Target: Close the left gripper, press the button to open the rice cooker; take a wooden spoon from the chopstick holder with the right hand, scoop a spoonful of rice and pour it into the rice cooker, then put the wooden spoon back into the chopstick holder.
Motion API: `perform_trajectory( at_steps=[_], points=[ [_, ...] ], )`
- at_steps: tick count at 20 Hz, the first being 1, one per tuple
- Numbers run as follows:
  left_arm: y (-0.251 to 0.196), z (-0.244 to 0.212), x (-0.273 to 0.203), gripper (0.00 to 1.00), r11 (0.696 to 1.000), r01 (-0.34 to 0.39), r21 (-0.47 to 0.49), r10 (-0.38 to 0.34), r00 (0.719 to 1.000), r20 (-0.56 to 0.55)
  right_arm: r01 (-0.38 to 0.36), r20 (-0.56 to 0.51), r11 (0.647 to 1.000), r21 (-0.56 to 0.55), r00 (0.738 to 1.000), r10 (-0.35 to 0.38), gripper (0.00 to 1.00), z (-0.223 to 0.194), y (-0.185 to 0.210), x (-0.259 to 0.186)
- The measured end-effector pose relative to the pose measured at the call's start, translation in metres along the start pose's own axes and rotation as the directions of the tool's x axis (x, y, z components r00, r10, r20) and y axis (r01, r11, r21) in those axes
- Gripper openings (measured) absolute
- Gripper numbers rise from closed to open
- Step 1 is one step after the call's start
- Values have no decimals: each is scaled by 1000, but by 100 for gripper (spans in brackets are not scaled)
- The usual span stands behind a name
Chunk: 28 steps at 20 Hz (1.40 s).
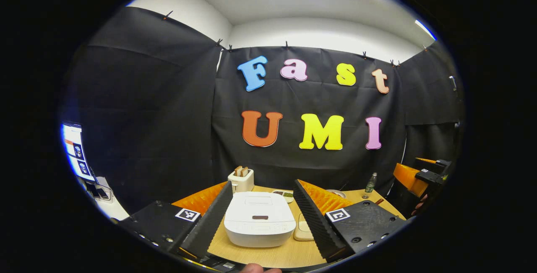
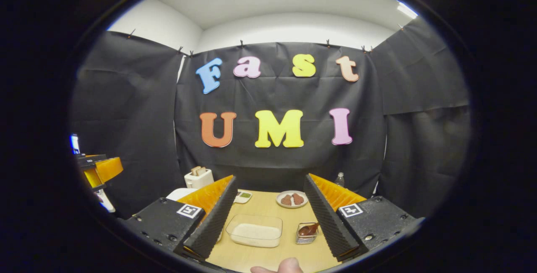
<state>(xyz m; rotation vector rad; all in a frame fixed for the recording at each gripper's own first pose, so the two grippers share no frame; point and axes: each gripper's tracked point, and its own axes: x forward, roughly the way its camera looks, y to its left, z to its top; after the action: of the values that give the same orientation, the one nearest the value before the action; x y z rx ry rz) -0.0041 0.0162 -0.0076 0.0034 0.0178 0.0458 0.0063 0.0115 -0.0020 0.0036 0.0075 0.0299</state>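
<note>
The left gripper (image 1: 262,218) is hanging with its jaws spread wide and holding nothing, framing the cooker (image 1: 259,224), which is sitting shut on the table (image 1: 268,256). The task wants those jaws closed before the press; going in open, one finger could be missing the dark button (image 1: 260,217) near the front of the lid, or sliding off it and shoving the cooker back toward the toaster (image 1: 241,180).

The right gripper (image 2: 268,218) is also gaping wide and empty. Just right of the rice tub (image 2: 254,231), the spoon (image 2: 309,229) is lying in the holder (image 2: 305,234), its dark bowl end resting low at the left and its long axis slanting up to the right, toward the right finger. A pinch from that side could be tipping the light holder, or catching its rim along with the handle.
</note>
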Motion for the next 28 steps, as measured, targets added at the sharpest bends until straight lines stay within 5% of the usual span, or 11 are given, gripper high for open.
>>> perform_trajectory(
  at_steps=[19, 22, 23, 24, 26, 28],
  points=[
    [0, -29, 25, 94, 999, -29, 24, 31, 995, -97, -67, -12, 998, -8, 998, 67, 100, -7, 9, 51],
    [-6, -48, 44, 82, 999, -17, 42, 24, 985, -174, -76, 2, 997, -22, 997, 76, 100, -13, 2, 65],
    [-4, -54, 52, 65, 999, -19, 46, 28, 980, -196, -77, 2, 997, -28, 997, 77, 100, -15, -3, 73],
    [-7, -58, 60, 64, 999, -20, 42, 29, 975, -219, -75, 1, 997, -26, 997, 75, 100, -16, -11, 82],
    [-11, -70, 74, 28, 999, -29, 25, 35, 963, -268, -68, -10, 998, -5, 998, 68, 100, -23, -26, 98],
    [-15, -84, 89, 11, 999, -41, 20, 46, 945, -323, -60, -29, 998, 15, 998, 61, 100, -31, -40, 118]
  ],
)
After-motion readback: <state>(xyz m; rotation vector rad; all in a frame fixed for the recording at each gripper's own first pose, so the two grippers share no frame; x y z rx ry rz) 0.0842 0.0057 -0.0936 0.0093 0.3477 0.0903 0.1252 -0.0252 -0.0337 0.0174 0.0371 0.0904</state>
